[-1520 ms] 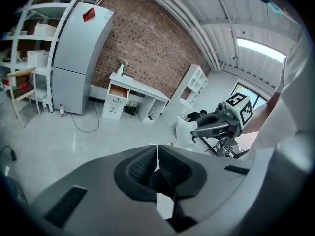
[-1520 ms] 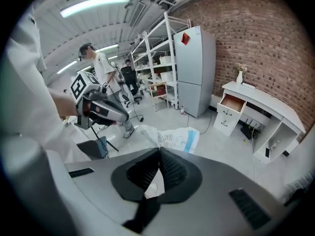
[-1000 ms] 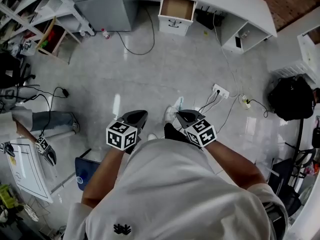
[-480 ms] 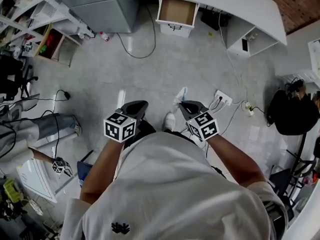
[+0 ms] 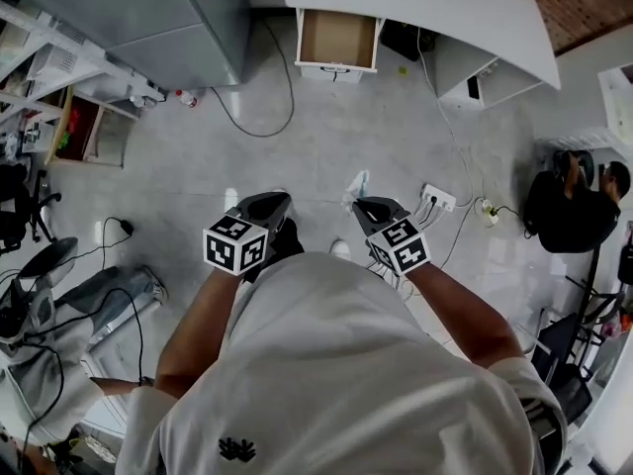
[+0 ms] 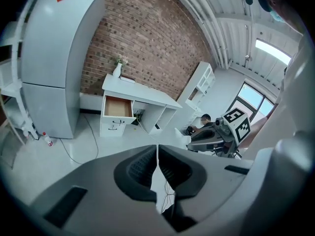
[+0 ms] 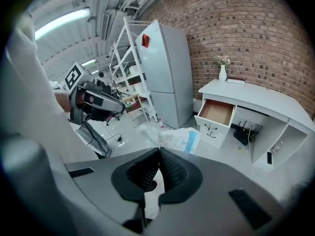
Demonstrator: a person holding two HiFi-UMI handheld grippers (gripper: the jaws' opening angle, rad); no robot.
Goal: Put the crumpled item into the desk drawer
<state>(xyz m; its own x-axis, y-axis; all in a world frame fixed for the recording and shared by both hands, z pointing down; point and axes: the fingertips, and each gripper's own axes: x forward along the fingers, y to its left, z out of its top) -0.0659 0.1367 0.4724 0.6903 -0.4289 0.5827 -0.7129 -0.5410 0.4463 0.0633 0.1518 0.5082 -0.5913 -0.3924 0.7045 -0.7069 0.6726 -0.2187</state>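
The crumpled item [image 5: 356,183] is a white and blue plastic wrapper; my right gripper [image 5: 368,209] is shut on it, and it sticks out past the jaw tips [image 7: 172,137]. My right gripper [image 7: 159,152] points toward the white desk [image 7: 256,98]. The desk drawer [image 5: 338,40] stands pulled open and looks bare inside [image 7: 217,111]. The desk [image 5: 425,6] is at the far side of the floor, well ahead of both grippers. My left gripper [image 5: 261,210] is held level beside the right one; its jaws [image 6: 157,150] are shut with nothing between them.
A grey fridge [image 5: 173,13] stands left of the desk, with a cable and a small bottle [image 5: 184,96] on the floor near it. A power strip [image 5: 437,198] with cords lies right of the grippers. A seated person [image 5: 579,206] is at the right, another person [image 5: 59,315] at the lower left.
The view has advanced toward the desk and drawer. Both grippers keep their pose, the right one still holding the wrapper. The person at the left has shifted lower in the picture.
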